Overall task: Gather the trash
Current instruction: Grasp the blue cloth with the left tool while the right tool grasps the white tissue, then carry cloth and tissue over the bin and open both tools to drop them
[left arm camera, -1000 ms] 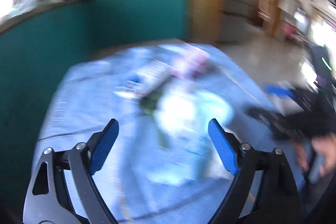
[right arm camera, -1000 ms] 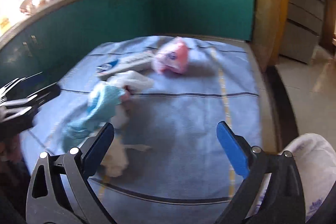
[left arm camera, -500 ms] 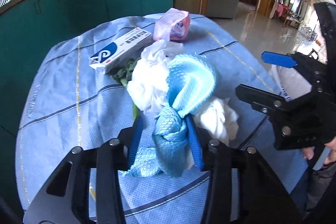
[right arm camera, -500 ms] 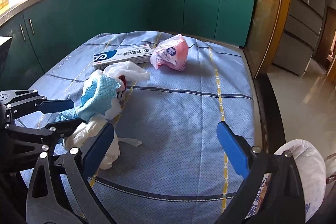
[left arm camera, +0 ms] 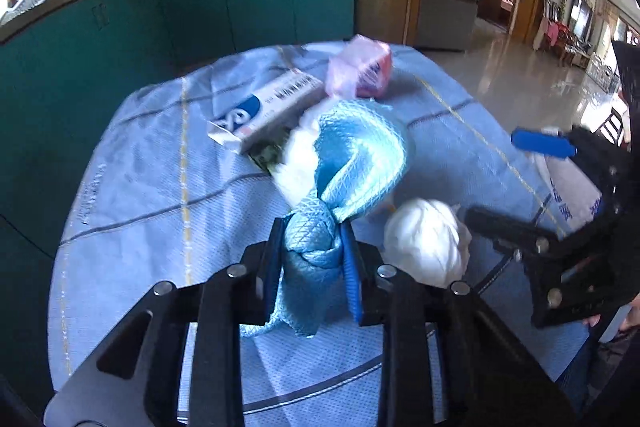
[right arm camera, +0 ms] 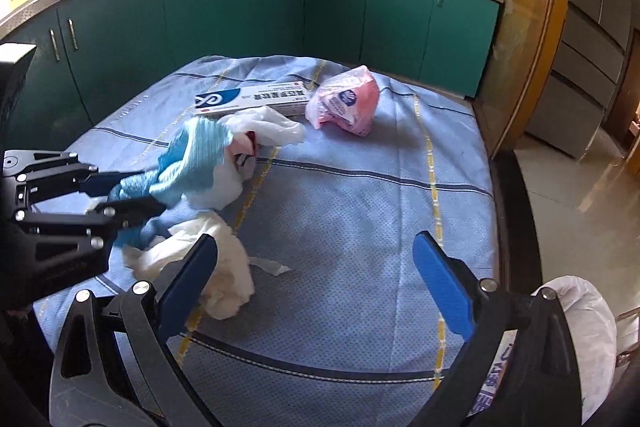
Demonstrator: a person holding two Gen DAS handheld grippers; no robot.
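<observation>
A light-blue mesh cloth (left arm camera: 360, 163) lies bunched over a white plastic bag (left arm camera: 300, 155) on the blue tablecloth. My left gripper (left arm camera: 312, 227) has its jaws closing, and the pads press on the cloth's near knotted end. From the right wrist view, the same cloth (right arm camera: 196, 155) stretches out of the left gripper (right arm camera: 136, 195). A crumpled white tissue (left arm camera: 424, 243) lies just right of the left gripper. My right gripper (right arm camera: 314, 243) hangs open over bare cloth with nothing between its fingers; the tissue (right arm camera: 224, 279) is by its left finger.
A long white-and-blue box (right arm camera: 248, 101) and a pink packet (right arm camera: 348, 99) lie further back on the table (right arm camera: 360, 207). A white bag with blue print (right arm camera: 588, 323) sits at the near right edge. Teal cabinets curve around the far side.
The left jaws went from wide open to squeezed on the blue cloth's near end. The cloth now stretches up a little from the pile. The right gripper stays open and has hardly shifted.
</observation>
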